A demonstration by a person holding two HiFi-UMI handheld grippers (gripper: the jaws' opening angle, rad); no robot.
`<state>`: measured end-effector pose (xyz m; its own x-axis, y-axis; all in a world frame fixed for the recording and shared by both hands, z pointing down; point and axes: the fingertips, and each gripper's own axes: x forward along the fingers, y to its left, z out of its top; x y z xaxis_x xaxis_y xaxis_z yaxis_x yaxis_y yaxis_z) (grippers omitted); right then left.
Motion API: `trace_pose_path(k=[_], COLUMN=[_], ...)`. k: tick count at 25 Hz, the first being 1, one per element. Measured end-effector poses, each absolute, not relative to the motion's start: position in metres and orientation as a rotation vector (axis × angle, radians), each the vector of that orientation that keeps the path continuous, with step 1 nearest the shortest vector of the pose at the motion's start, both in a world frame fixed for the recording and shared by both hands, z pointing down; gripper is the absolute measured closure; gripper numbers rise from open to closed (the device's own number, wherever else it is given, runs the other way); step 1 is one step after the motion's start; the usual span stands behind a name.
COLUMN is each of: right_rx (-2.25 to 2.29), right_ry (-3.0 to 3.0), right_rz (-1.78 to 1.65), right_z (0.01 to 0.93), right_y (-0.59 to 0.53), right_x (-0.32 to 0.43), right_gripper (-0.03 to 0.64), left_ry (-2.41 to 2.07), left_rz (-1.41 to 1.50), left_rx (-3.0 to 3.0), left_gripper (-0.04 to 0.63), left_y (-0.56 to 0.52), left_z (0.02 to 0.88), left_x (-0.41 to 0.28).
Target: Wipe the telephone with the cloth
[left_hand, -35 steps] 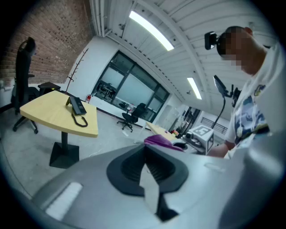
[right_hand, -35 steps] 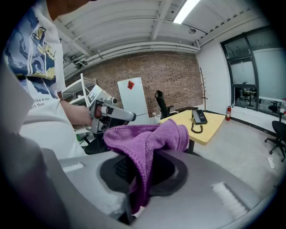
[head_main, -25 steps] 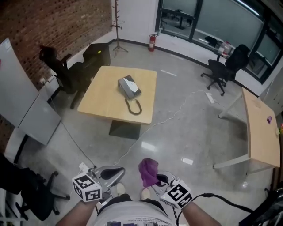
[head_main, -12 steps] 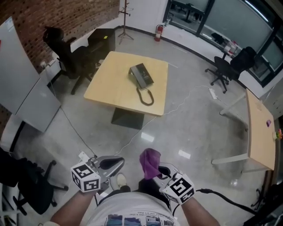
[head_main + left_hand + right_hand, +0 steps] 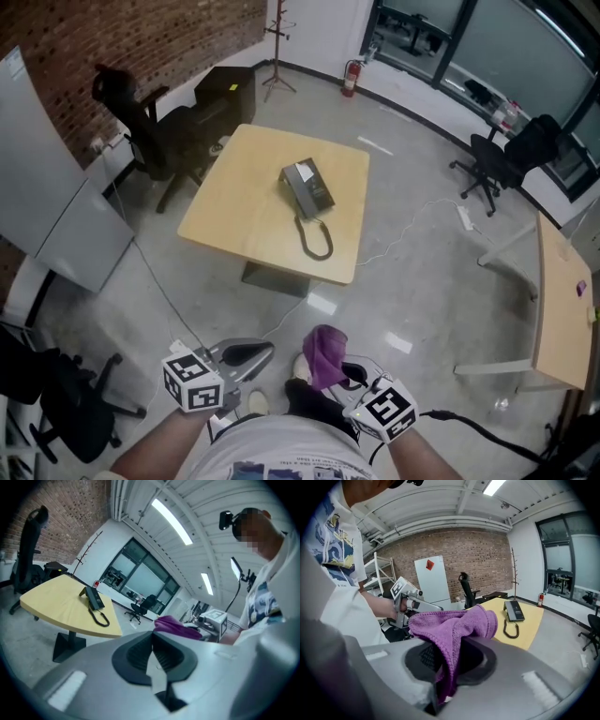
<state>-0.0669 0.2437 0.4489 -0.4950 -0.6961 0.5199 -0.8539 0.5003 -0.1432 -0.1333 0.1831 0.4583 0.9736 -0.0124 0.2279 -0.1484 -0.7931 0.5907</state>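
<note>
A dark grey telephone (image 5: 307, 187) with a coiled cord lies on a square wooden table (image 5: 244, 216), well ahead of me across the floor. It also shows small in the left gripper view, telephone (image 5: 94, 599), and in the right gripper view, telephone (image 5: 513, 611). My right gripper (image 5: 339, 375) is shut on a purple cloth (image 5: 325, 354), which bunches up out of its jaws, cloth (image 5: 452, 627). The left gripper (image 5: 255, 354) is shut with nothing in it (image 5: 152, 652). Both grippers are held low, close to my body, far short of the table.
A black office chair (image 5: 131, 112) and a dark cabinet (image 5: 225, 94) stand behind the table's left side. A white board (image 5: 47, 216) leans at the left. A second table (image 5: 562, 300) is at the right, with another chair (image 5: 511, 150) beyond. A cable (image 5: 403, 230) runs over the floor.
The table and telephone have come closer and shifted right in the head view. Both grippers moved along with me and kept their grip; the cloth still hangs from the right one.
</note>
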Motion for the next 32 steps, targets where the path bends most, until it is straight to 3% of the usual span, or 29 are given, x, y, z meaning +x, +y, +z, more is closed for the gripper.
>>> trace_pose_path(k=[12, 32], right_rx=[1.233, 1.382], right_ry=[-2.398, -2.248], right_rz=[0.534, 0.618], right_z=[0.454, 0.457], right_y=[0.16, 0.039], right_x=[0.019, 0.039], right_gripper=[0.573, 0.573], left_ry=[-0.275, -0.303], left_rz=[0.302, 0.22], left_rx=[2.443, 2.123], left_gripper=[0.548, 0.529], left_y=[0.078, -0.114], left_z=[0.463, 0.574], left_x=[-0.064, 0.011])
